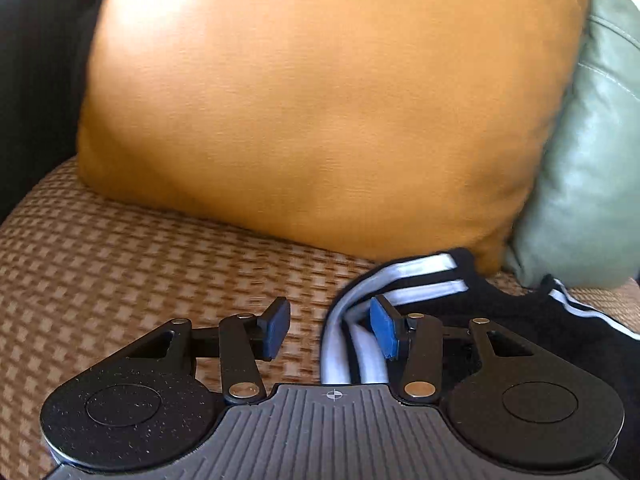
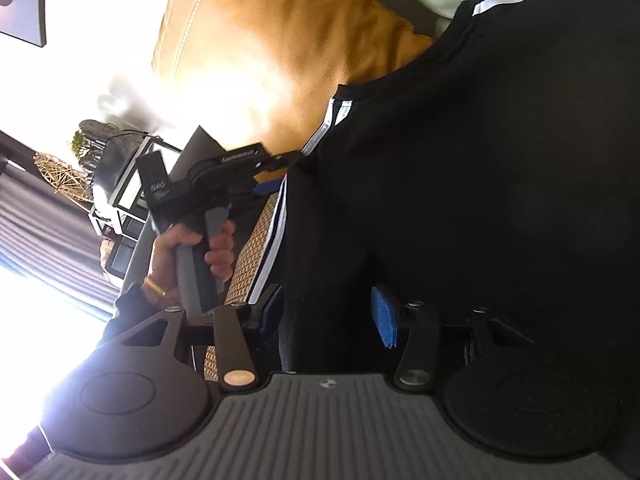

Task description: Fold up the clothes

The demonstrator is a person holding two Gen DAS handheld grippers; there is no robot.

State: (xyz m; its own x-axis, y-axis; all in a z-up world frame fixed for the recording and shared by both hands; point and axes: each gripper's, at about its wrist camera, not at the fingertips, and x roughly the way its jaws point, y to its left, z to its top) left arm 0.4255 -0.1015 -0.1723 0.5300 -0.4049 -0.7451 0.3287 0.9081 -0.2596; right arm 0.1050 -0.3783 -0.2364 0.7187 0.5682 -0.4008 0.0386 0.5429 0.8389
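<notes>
Garment [image 1: 516, 312], black with white stripes, lies on the woven sofa seat [image 1: 120, 264] just right of and ahead of the left tool [image 1: 332, 326]. Left tool stands wide apart; its right pad [image 1: 383, 326] touches the bunched striped edge, its left pad sits over bare seat, nothing pinched. Striped edge runs forward and right, toward the ochre cushion [image 1: 320, 100].

Right tool [image 2: 326, 314], rolled sideways, also gapes wide, with dark fabric [image 2: 480, 180] filling the gap; no clamp visible. Both tools sit at the cloth, so neither is clearly nearer.

Right view alone shows a hand [image 2: 192, 252] gripping the left tool's handle, and the garment's broad spread; left view alone shows the bunched edge.
</notes>
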